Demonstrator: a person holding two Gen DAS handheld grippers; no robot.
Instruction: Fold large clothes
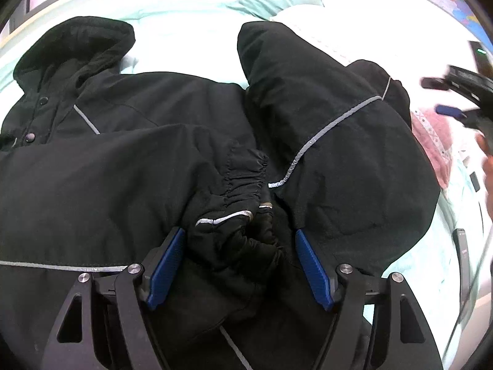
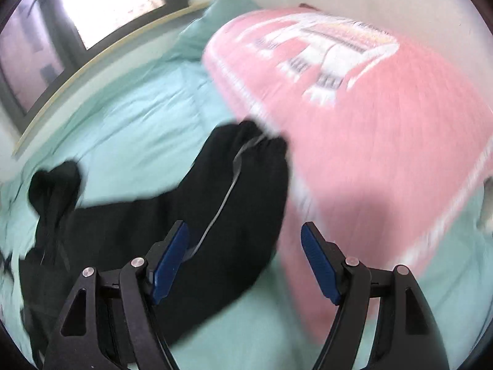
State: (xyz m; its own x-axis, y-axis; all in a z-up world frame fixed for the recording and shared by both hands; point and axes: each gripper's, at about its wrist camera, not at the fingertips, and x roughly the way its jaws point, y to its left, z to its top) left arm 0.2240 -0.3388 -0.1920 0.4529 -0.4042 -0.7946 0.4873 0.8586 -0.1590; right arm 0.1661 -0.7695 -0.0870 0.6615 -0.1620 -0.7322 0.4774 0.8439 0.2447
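Lying on bed: one black hooded jacket (image 1: 129, 160), spread over the mint bed sheet (image 2: 129, 117)
Sleeves: two, left cuff (image 1: 237, 203) folded onto the body
Left tool (image 1: 240, 265): wide open, straddling the cuff, pads clear
Right tool (image 2: 245, 265): wide open, empty
Blanket: one pink blanket (image 2: 369, 129), beside the right sleeve (image 2: 246, 166)

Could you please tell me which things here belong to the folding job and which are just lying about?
Belonging to the job:
black jacket
its sleeve cuff between the open left gripper
open right gripper

Lying about:
pink blanket
mint pillow
mint bedsheet
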